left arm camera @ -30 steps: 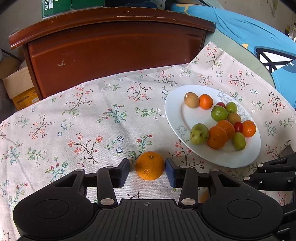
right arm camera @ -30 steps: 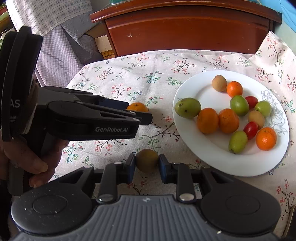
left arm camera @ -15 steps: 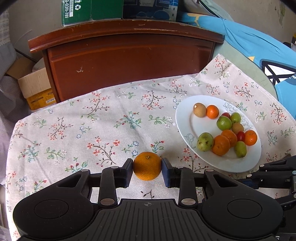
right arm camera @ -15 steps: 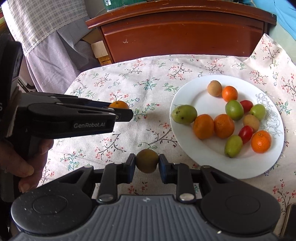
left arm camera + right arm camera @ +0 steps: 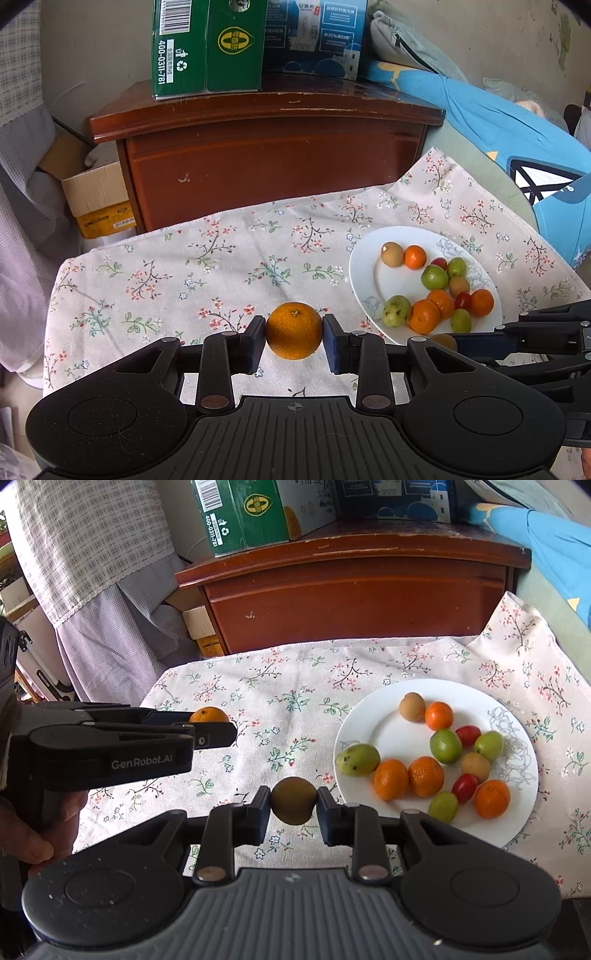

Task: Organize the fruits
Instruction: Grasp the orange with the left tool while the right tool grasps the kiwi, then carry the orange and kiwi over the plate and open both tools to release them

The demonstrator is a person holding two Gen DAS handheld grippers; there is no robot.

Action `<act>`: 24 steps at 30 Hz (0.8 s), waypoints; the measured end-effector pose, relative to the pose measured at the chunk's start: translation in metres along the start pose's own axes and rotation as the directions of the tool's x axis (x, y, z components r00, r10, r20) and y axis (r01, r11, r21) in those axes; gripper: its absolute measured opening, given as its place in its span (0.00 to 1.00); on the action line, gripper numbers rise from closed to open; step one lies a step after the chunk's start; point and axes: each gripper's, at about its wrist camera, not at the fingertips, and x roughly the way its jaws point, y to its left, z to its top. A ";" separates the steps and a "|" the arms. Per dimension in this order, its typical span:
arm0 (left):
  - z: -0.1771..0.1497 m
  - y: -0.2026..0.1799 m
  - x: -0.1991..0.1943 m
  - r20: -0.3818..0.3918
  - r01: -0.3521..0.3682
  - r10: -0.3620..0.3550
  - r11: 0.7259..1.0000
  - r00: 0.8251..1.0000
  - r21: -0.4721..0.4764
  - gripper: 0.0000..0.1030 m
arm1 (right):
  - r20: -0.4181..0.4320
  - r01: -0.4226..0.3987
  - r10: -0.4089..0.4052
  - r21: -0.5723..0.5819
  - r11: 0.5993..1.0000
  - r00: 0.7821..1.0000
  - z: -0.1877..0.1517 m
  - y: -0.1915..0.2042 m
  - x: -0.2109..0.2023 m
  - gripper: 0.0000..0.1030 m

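Observation:
My left gripper [image 5: 294,338] is shut on an orange mandarin [image 5: 293,329] and holds it above the floral tablecloth, left of the white plate [image 5: 364,284]. It also shows in the right wrist view [image 5: 212,734], with the mandarin [image 5: 208,715] at its tips. My right gripper [image 5: 293,806] is shut on a brown-green round fruit [image 5: 294,800], held above the cloth just left of the plate [image 5: 391,734]. The plate carries several mandarins, green fruits, brown fruits and red cherry tomatoes.
A dark wooden cabinet [image 5: 273,155] stands behind the table with a green carton [image 5: 207,44] on top. A cardboard box [image 5: 98,199] sits on the floor at left. Blue fabric [image 5: 517,147] lies at right. The floral cloth [image 5: 184,273] covers the table.
My left gripper closed on the mandarin and lifted it off the cloth. Both grippers have risen and pulled back from the table, each with its fruit.

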 end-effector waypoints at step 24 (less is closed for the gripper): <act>0.020 -0.014 -0.013 0.075 0.023 -0.022 1.000 0.997 -0.012 0.30 | 0.120 0.040 -0.049 0.076 0.996 0.991 0.025 -0.027 -0.029 0.26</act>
